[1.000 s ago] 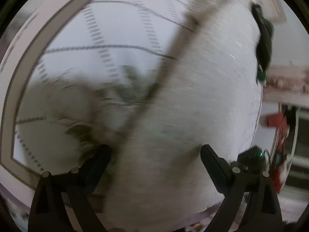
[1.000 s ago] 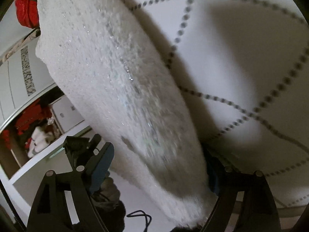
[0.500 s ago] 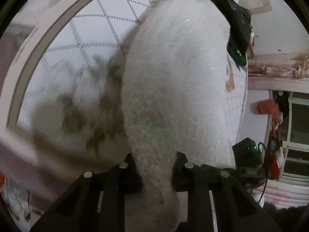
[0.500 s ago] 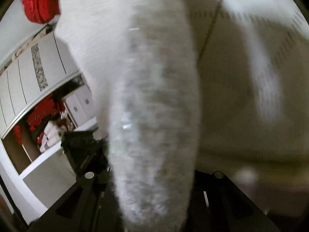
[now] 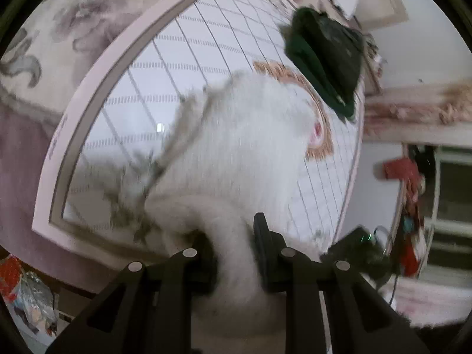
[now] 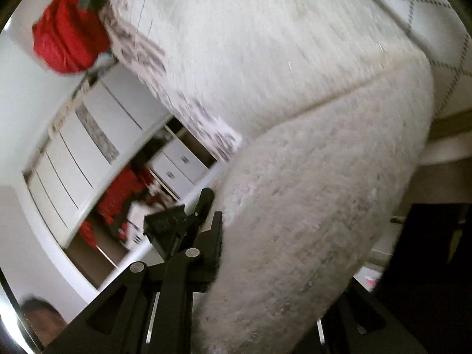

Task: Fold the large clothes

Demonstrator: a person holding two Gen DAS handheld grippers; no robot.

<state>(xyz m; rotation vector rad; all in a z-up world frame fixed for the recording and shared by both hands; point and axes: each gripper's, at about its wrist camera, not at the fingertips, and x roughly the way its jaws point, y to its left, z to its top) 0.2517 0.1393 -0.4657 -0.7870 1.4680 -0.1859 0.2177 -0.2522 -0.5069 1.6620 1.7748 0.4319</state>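
Note:
A white fluffy knitted garment (image 5: 247,147) lies on the bed and rises toward both grippers. My left gripper (image 5: 233,242) is shut on a bunched edge of it, which hangs down between the black fingers (image 5: 262,236). In the right wrist view the same garment (image 6: 295,118) fills most of the frame. My right gripper (image 6: 283,253) is shut on a thick fold of it; only its left finger (image 6: 216,236) shows, the other is hidden behind the fabric.
The bed has a white quilted cover (image 5: 165,67) with a grid pattern and a pink border. A dark green garment (image 5: 324,56) lies at the far side. A red item (image 6: 65,44) and white wardrobes (image 6: 88,135) stand beyond. A black device (image 5: 357,250) sits at the bed's near right.
Both grippers closed on the white garment about half a second ago and have since pulled it back toward the bed's near edge, so more of the quilt shows.

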